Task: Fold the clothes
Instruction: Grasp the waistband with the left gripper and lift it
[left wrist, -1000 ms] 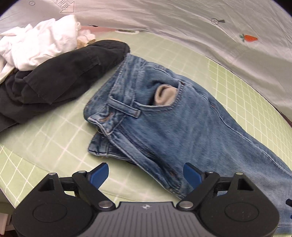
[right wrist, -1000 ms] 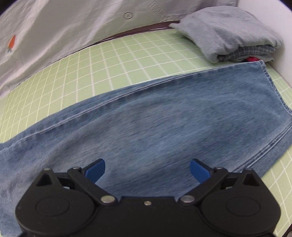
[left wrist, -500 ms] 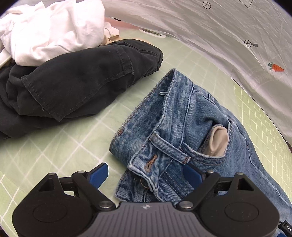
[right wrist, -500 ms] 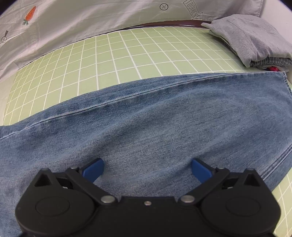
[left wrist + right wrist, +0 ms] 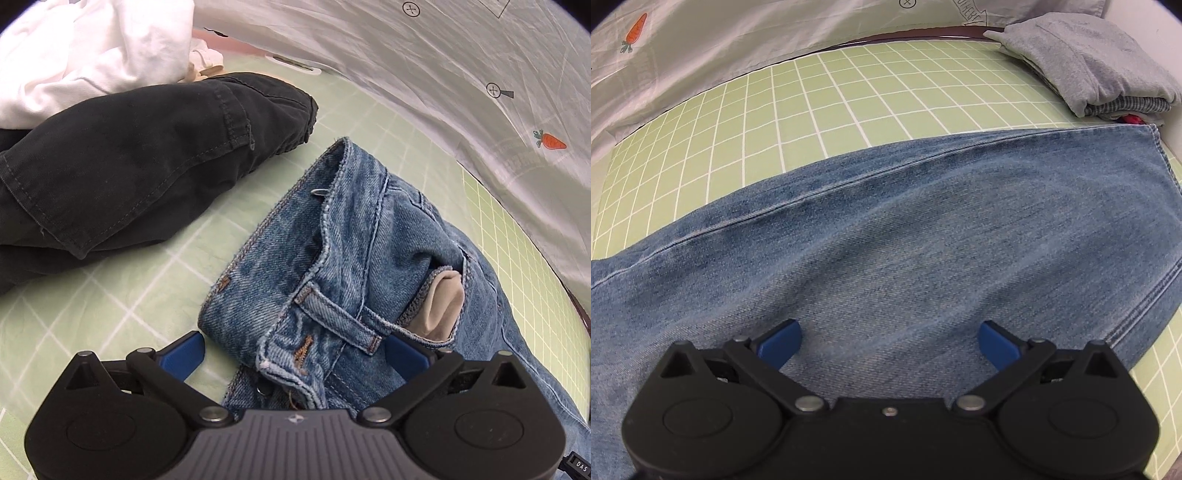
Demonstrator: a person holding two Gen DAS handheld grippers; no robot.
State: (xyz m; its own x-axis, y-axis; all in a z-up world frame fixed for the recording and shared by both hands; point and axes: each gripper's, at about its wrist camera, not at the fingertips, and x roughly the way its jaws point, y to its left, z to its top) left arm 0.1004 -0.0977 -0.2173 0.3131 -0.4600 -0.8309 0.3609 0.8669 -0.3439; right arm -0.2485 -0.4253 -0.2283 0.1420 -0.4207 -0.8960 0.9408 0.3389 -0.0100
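— Right, where do the blue jeans (image 5: 369, 266) lie?

— Spread across the green checked sheet (image 5: 798, 110). Left wrist view: waistband end, belt loop up, pale pocket lining (image 5: 443, 306) poking out of the pocket. Right wrist view: one broad leg (image 5: 886, 236) running across, hem at the far right.

— Left gripper (image 5: 295, 354)?

— Angled down over the waistband. Its fingers (image 5: 183, 354) have just been opening and stand wide, released; the waistband corner sits between them, one blue tip on the sheet side, the other partly behind the denim. No pinch visible.

— Right gripper (image 5: 888, 341)?

— Over the middle of the leg, fingers (image 5: 781, 341) spread apart, released, nothing clamped. Whether the tips touch the denim cannot be told.

— Surroundings?

— Black trousers (image 5: 129, 166) heaped just beside the waistband, apart from it. White garment (image 5: 92, 55) piled behind those. Grey printed cloth (image 5: 424, 92) with a carrot motif (image 5: 550, 140) along the far edge. Folded stack, grey top (image 5: 1082, 59) uppermost, near the hem.
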